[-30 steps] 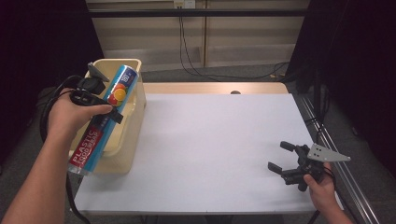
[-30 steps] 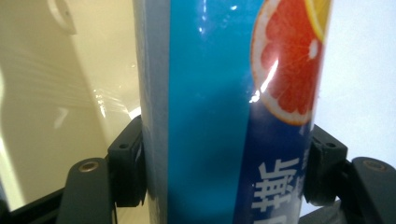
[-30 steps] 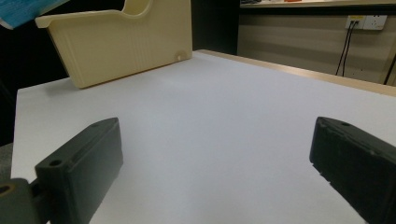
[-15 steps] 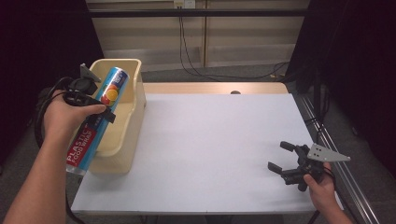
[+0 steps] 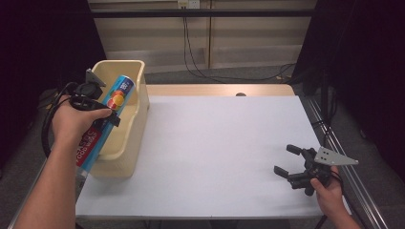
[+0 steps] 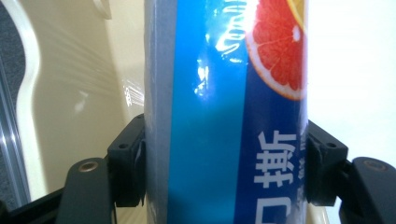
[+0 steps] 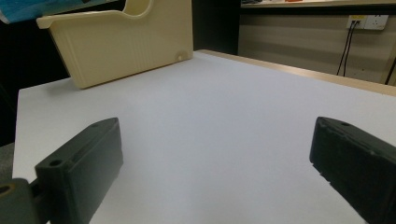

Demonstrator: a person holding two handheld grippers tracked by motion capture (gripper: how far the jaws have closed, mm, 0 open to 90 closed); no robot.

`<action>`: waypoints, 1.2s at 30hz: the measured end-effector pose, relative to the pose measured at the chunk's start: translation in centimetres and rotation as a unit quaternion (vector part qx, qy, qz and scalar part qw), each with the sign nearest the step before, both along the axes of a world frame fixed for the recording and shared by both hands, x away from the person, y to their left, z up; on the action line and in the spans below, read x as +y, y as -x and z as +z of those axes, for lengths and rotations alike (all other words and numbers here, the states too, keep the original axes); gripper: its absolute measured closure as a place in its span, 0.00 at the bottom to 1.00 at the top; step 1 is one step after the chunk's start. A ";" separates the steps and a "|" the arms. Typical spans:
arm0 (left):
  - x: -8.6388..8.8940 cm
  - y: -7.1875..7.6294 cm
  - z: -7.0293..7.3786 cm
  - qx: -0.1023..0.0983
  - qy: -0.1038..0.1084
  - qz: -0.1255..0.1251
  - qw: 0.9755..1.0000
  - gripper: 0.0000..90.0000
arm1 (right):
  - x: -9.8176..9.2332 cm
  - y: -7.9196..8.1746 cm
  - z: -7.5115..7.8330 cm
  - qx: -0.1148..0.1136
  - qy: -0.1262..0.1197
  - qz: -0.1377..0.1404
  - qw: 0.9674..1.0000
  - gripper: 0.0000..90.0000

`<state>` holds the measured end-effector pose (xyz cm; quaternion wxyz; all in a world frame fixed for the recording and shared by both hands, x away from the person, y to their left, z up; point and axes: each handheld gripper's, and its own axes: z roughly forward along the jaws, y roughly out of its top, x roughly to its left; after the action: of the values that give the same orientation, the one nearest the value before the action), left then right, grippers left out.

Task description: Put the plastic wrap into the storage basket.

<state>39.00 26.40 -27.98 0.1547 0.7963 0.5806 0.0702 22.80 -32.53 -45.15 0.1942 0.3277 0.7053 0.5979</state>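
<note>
A long blue tube (image 5: 111,109) with a grapefruit picture and a red lower label is held tilted above the cream bin (image 5: 136,71) at the table's left edge. My left gripper (image 5: 98,109) is shut on its middle; in the left gripper view both pads press the tube (image 6: 224,116) from either side, with the bin's inner wall (image 6: 70,84) behind. My right gripper (image 5: 288,161) rests near the table's front right corner, open, nothing between its pads (image 7: 88,158).
The white table (image 5: 215,143) stretches between the bin and the right gripper. The right gripper view looks across it toward the bin (image 7: 121,39). Cables hang on the back wall (image 5: 191,52). A metal rail (image 5: 329,133) runs along the table's right edge.
The left hand has lifted the tube and swung its upper end farther back and right over the bin. The right gripper has stayed where it was.
</note>
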 end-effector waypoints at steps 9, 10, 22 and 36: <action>-0.2 -0.1 0.0 -0.005 -0.003 0.000 1.000 0.35 | 0.1 0.0 0.0 0.000 0.001 0.001 1.000 0.02; -0.2 -0.1 -0.1 -0.002 -0.005 -0.001 1.000 0.35 | 0.0 0.0 0.0 0.000 0.001 0.001 1.000 0.02; 0.0 -0.2 -0.4 -0.009 -0.006 0.002 1.000 0.34 | 0.0 0.0 0.0 0.001 0.001 0.001 1.000 0.02; -1.7 0.6 3.1 -0.065 0.047 -0.030 0.996 0.26 | 0.2 0.0 0.0 -0.001 0.004 0.004 1.000 0.02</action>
<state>38.41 24.73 -24.87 0.2314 0.7992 0.5475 0.0901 22.76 -32.34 -45.12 0.1938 0.3239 0.7088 0.5960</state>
